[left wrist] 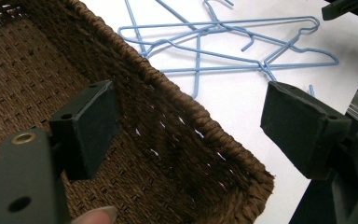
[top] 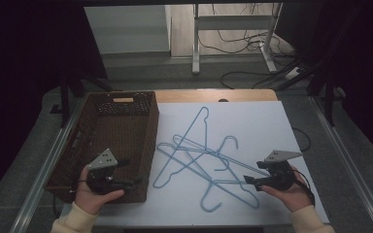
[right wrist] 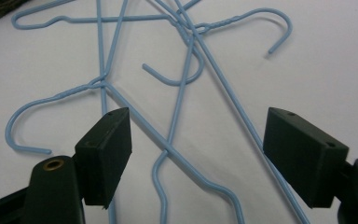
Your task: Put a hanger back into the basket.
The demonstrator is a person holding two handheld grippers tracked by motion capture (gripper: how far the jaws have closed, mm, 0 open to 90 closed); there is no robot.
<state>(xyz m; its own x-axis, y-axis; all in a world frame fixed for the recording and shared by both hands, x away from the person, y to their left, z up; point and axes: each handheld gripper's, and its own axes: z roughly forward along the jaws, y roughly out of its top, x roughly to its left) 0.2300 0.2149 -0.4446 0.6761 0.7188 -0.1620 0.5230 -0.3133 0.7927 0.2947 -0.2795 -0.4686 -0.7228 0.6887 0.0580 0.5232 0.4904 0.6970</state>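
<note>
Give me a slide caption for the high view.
Open grippers flank tangled blue wire hangers beside a brown wicker basket.

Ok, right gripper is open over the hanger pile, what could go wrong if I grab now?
1. The blue wire hangers lie crossed and hooked through each other, so lifting one may drag others along.
2. Several wires run between the right gripper jaws; closing may catch two.
3. The left gripper hovers at the wicker basket wall and may nudge it.

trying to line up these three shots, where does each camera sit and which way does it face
High view: above the person's side, looking forward and down at the table, basket, hangers; both hands show.
Left gripper view: rides the left gripper, over the basket's rim; a fingertip shows.
Right gripper view: rides the right gripper, jaws open just above the hangers.
All three share the hangers.
</note>
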